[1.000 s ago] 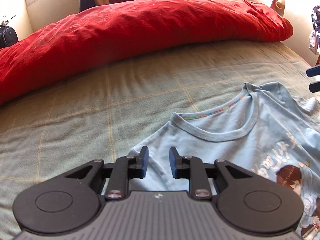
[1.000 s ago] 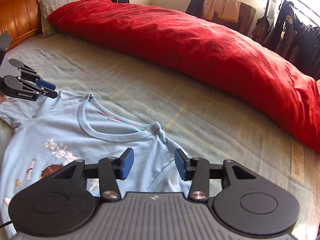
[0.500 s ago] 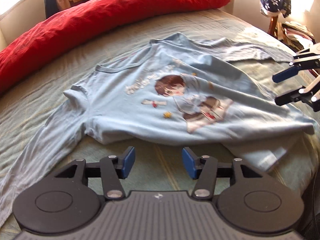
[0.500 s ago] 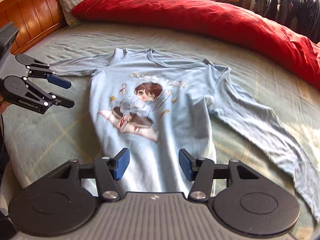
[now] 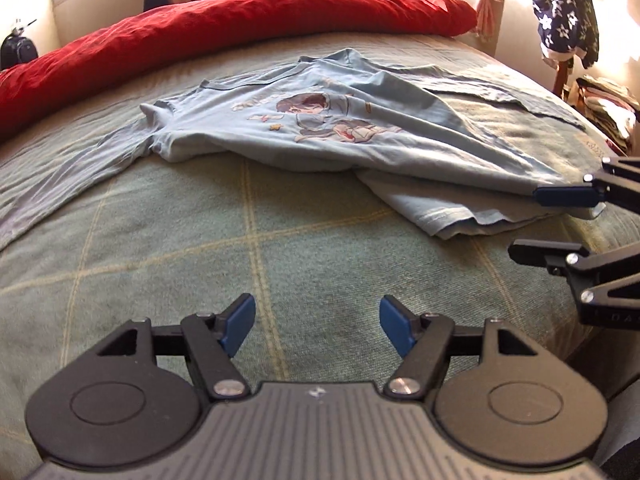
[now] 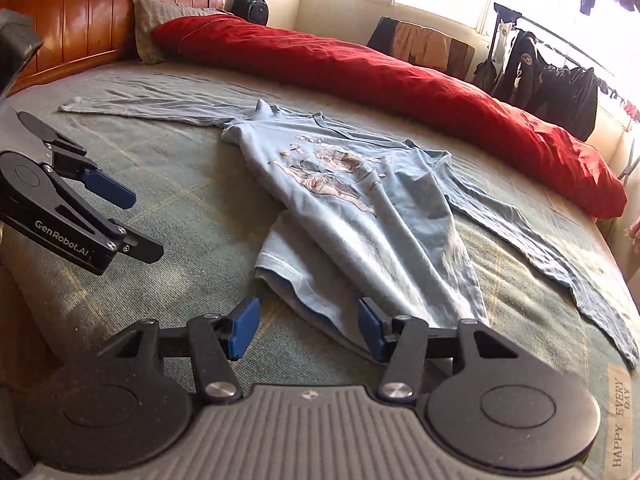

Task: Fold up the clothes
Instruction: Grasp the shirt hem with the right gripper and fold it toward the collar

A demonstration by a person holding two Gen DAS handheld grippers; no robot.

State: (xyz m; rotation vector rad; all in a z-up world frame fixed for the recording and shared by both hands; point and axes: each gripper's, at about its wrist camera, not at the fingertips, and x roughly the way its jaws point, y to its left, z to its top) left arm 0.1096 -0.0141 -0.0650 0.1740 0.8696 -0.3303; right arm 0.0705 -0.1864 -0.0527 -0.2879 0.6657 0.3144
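A light blue long-sleeved shirt [image 5: 340, 136] with a cartoon print lies face up on the green checked bedspread [image 5: 280, 264]. Both sleeves are spread out, and the lower body is bunched, with one side tucked under. My left gripper [image 5: 318, 326] is open over bare bedspread, short of the hem and to its left. It also shows in the right wrist view as the left gripper [image 6: 132, 220], open. My right gripper [image 6: 307, 328] is open at the hem corner [image 6: 316, 300], with cloth lying between its fingers. The left wrist view shows the right gripper [image 5: 552, 222] at the hem's right end.
A long red duvet [image 6: 400, 80] runs along the far side of the bed. A wooden headboard [image 6: 80, 12] and a grey pillow [image 6: 160, 12] are at the head. A clothes rack [image 6: 552, 76] stands by the window. A chair with a dark star-print garment [image 5: 564, 16] is beside the bed.
Both grippers drew back from the collar to the hem end of the shirt, and their fingers spread wider. The whole shirt is now in view.
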